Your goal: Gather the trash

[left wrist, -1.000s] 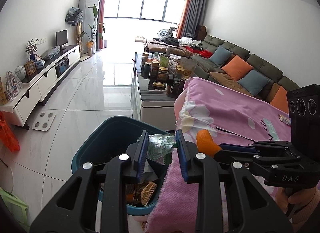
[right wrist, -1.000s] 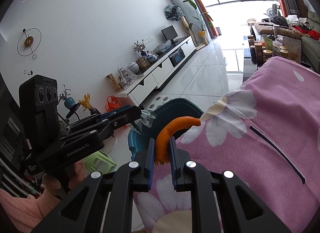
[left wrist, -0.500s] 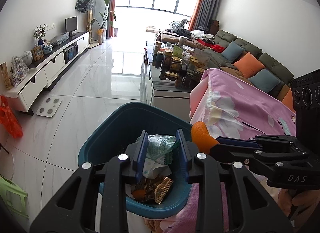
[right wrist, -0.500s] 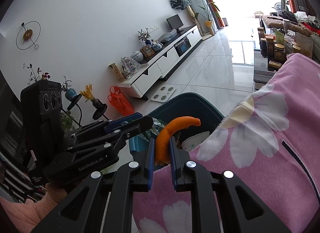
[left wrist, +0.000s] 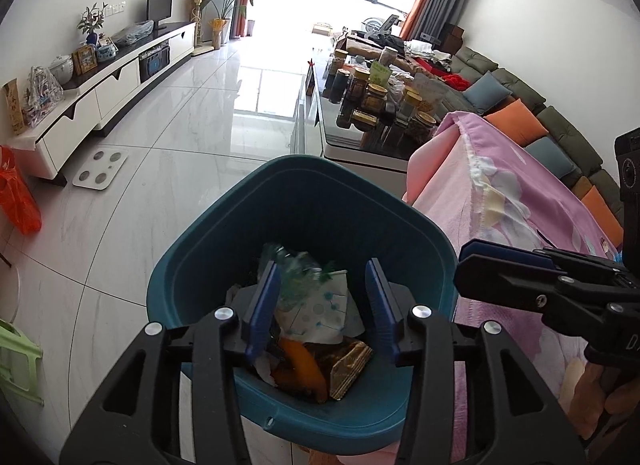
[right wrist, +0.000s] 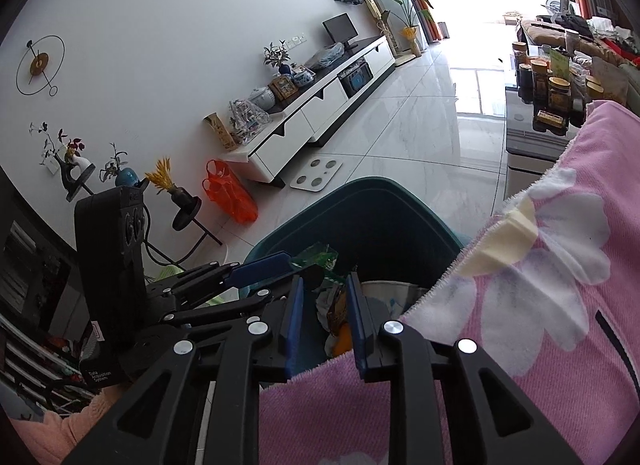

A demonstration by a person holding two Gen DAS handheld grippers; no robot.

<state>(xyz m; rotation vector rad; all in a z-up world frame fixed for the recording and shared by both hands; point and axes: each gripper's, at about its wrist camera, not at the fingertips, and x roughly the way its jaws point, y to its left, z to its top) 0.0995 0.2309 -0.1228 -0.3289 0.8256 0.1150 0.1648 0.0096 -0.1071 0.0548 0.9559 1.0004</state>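
Note:
A teal trash bin (left wrist: 304, 205) stands on the floor beside the pink-covered table; it also shows in the right wrist view (right wrist: 372, 217). My left gripper (left wrist: 322, 301) is open above the bin. A green plastic wrapper (left wrist: 296, 269), blurred, is loose between its fingers over the trash. My right gripper (right wrist: 326, 319) is open and empty over the bin's edge. An orange peel (left wrist: 300, 361) lies in the bin with paper and a brown wrapper; it also shows in the right wrist view (right wrist: 344, 339).
The pink floral cloth (right wrist: 540, 305) covers the table at right. A coffee table with jars (left wrist: 372, 105) stands beyond the bin. A white TV cabinet (left wrist: 108, 81), a floor scale (left wrist: 100, 169) and an orange bag (left wrist: 18, 201) are at left.
Both grippers have opened. The orange peel left my right gripper and now lies in the bin. The green wrapper is released from my left gripper. Both moved over the bin.

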